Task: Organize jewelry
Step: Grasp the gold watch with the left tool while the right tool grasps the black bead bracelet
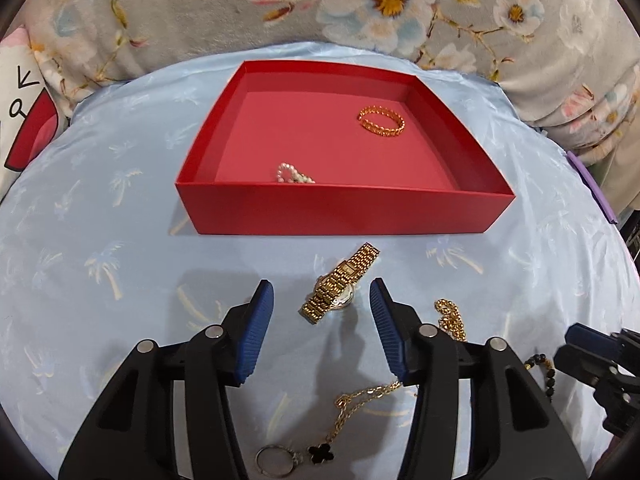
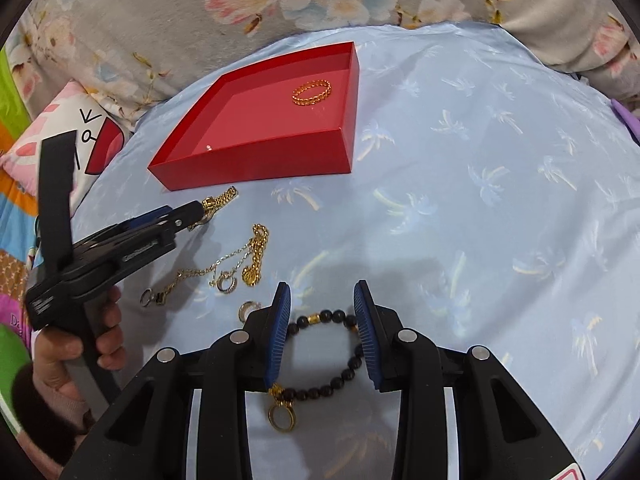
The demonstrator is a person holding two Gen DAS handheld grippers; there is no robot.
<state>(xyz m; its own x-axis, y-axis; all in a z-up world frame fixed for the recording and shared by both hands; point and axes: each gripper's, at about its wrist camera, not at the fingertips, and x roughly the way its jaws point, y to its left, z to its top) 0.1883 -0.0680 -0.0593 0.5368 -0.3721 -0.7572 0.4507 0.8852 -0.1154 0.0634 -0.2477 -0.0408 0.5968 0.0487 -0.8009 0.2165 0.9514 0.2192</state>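
**Watch framed by one gripper, bead bracelet by the other**

Your left gripper [image 1: 322, 300] hangs over the gold watch [image 1: 340, 284] with its ribbed blue pads spread wide, one on each side of the link band and neither touching it. That straddle suits a pinch across the narrow width of the band, which lies slightly diagonal on the cloth just in front of the red box [image 1: 344, 210]. The band is stiff-looking metal mesh with a small pale dial at its lower end, so it will likely lift as a slack strip and droop.

Your right gripper [image 2: 322, 308] is spread too, and the black bead bracelet [image 2: 340, 360] lies between its pads on the cloth; the beads reach up to the pads, though you cannot tell whether they touch. It is a loop of round dark beads with a gold spacer and a gold ring charm at the near end.

Two pieces already sit in the shallow, matte cardboard box: a gold chain-link ring [image 1: 381, 121] toward the back right and a small pearl piece [image 1: 294, 174] against the near wall. Still out on the glossy blue palm-print cloth [image 2: 480, 200] are a heaped gold chain [image 2: 256, 254], a thin necklace with a black clover pendant [image 1: 321, 454] and a plain silver ring [image 1: 273, 460], all lying close enough together to tangle.
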